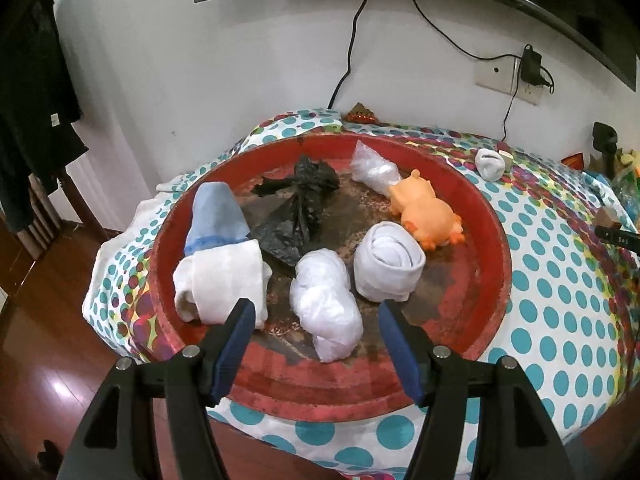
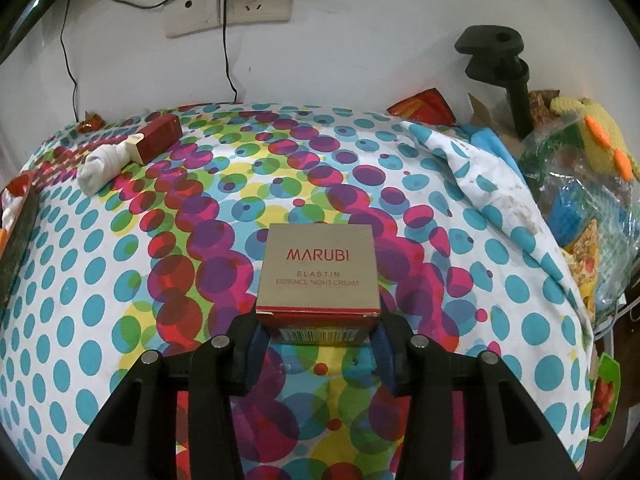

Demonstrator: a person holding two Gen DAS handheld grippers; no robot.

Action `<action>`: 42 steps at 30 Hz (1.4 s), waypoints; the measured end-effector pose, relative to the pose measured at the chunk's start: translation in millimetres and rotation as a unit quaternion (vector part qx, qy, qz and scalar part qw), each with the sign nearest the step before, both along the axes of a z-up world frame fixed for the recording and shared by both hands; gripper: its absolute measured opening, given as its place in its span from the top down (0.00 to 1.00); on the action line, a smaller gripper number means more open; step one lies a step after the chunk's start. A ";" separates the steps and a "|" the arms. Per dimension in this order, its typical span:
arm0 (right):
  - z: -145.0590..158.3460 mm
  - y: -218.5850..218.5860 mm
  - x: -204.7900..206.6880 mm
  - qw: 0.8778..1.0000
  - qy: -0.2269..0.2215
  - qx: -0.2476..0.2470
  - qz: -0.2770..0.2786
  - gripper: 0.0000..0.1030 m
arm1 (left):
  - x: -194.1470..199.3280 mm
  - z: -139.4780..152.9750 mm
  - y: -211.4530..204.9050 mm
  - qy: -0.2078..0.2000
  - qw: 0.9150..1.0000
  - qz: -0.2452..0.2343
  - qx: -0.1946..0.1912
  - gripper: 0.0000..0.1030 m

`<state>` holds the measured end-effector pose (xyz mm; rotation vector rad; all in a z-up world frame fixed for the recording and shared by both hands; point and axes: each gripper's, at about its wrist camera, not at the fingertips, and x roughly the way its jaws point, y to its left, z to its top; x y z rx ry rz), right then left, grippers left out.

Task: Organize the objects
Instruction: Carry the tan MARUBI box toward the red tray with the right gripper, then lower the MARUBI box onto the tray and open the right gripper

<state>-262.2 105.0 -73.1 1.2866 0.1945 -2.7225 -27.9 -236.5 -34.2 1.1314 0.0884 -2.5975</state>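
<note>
In the left wrist view a round red tray (image 1: 484,216) lies on the dotted tablecloth. It holds a blue and white sock (image 1: 222,248), a black plastic bag (image 1: 298,200), a white plastic bundle (image 1: 326,304), a rolled white sock (image 1: 388,260), an orange toy pig (image 1: 428,212) and a clear bag (image 1: 372,168). My left gripper (image 1: 316,324) is open and empty, its jaws either side of the white bundle. In the right wrist view my right gripper (image 2: 318,328) is shut on a gold Marubi cream box (image 2: 318,268), held over the cloth.
A rolled white sock (image 2: 102,168) and a red box (image 2: 158,138) lie at the far left of the cloth; the sock also shows in the left wrist view (image 1: 490,163). A pile of bags and a yellow toy (image 2: 592,136) crowd the right edge. A black clamp stand (image 2: 508,68) stands there.
</note>
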 end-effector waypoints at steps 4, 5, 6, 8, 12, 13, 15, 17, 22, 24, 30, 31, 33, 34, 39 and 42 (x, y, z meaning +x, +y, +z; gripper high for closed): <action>0.1 1.3 1.5 1.000 0.000 0.002 0.000 0.58 | -0.3 -2.4 -0.1 -0.005 1.000 0.001 -0.006 0.36; 0.2 1.7 1.8 1.000 0.001 0.005 0.000 0.58 | -0.4 -2.6 -0.6 -0.005 1.000 0.001 -0.006 0.36; 0.3 -0.2 2.5 1.000 0.002 0.008 0.001 0.58 | -0.4 -3.0 -1.8 -0.006 1.000 0.003 -0.005 0.36; 0.5 3.3 2.8 1.000 0.005 0.016 0.001 0.58 | -0.1 -3.5 -4.4 -0.006 1.000 0.006 -0.001 0.36; 1.1 6.3 3.3 1.000 0.006 0.021 0.003 0.58 | 0.8 -4.3 -7.5 -0.007 1.000 0.016 -0.009 0.36; 1.8 7.9 4.2 1.000 0.005 0.018 0.004 0.58 | 1.3 -4.0 -8.3 -0.007 1.000 0.019 -0.011 0.36; 3.0 3.6 4.7 1.000 0.005 0.020 0.010 0.58 | 1.5 -3.6 -9.4 -0.006 1.000 0.018 -0.007 0.36; 6.8 -1.9 6.9 0.999 0.009 0.022 0.024 0.58 | 1.9 -3.3 -10.1 -0.005 1.000 0.021 -0.007 0.36; 24.8 -25.2 14.3 0.997 0.012 0.005 0.070 0.58 | 1.7 -3.8 -10.3 -0.007 1.000 0.023 -0.010 0.36; 33.8 -44.3 23.2 0.995 0.015 -0.001 0.100 0.58 | 1.6 -3.8 -11.1 -0.006 1.000 0.024 -0.009 0.36; 54.0 -95.3 48.9 0.985 0.018 -0.021 0.173 0.58 | 2.1 -4.5 -14.3 -0.010 0.999 0.030 -0.004 0.36; 57.3 -100.7 52.2 0.982 0.016 -0.027 0.185 0.58 | 2.1 -4.8 -14.9 -0.010 1.000 0.030 -0.003 0.36; 62.1 -115.8 60.5 0.978 0.017 -0.029 0.205 0.58 | 2.4 -4.4 -15.7 -0.008 0.999 0.032 -0.003 0.36; 64.9 -121.2 63.9 0.975 0.017 -0.029 0.218 0.58 | 2.4 -4.3 -16.0 -0.007 0.999 0.033 -0.004 0.36; 76.1 -149.1 83.5 0.965 0.019 -0.030 0.261 0.58 | 3.4 -4.2 -22.2 -0.006 0.999 0.045 -0.001 0.36; 78.2 -156.6 85.5 0.959 0.016 -0.031 0.281 0.58 | 5.3 -3.5 -28.9 -0.002 0.998 0.056 0.006 0.36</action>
